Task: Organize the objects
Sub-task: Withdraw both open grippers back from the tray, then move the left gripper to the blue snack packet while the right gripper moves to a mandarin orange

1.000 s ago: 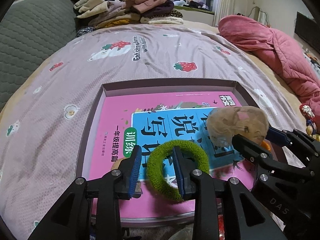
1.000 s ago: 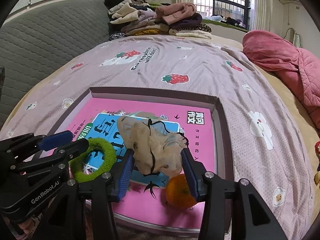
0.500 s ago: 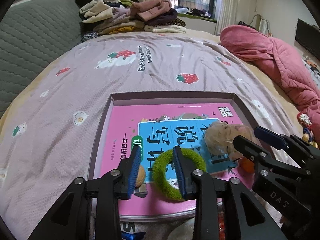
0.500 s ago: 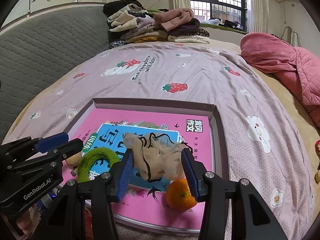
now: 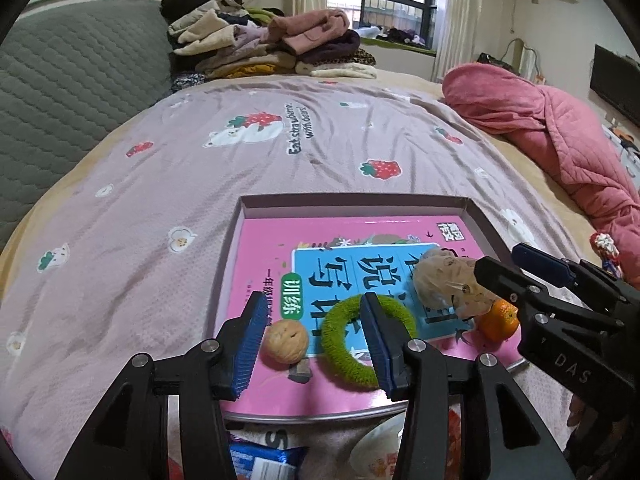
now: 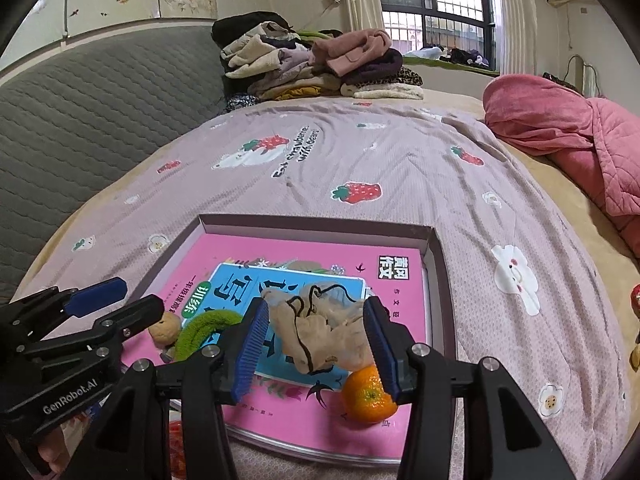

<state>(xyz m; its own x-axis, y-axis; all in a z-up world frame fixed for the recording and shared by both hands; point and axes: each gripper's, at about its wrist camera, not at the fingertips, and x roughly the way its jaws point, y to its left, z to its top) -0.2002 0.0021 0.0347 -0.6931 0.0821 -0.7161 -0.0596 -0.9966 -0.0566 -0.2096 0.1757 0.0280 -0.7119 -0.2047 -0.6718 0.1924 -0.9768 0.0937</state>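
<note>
Both grippers have drawn back with jaws wide, the left gripper [image 5: 312, 344] leaving the green hair tie [image 5: 366, 342] and the right gripper [image 6: 316, 346] the crumpled stockings [image 6: 320, 330] on the pink workbook [image 6: 304, 256] in the box lid [image 6: 320, 224], so both placements look finished.

Soft daylight from window [image 5: 384, 12], slight glare there; sharp focus, fisheye edges bent, vignetted.

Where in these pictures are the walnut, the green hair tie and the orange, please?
walnut [image 5: 286, 341]: left wrist view, middle of its shell.
green hair tie [image 5: 340, 344]: left wrist view, left side of the fuzzy ring.
orange [image 6: 366, 396]: right wrist view, middle of the peel.
</note>
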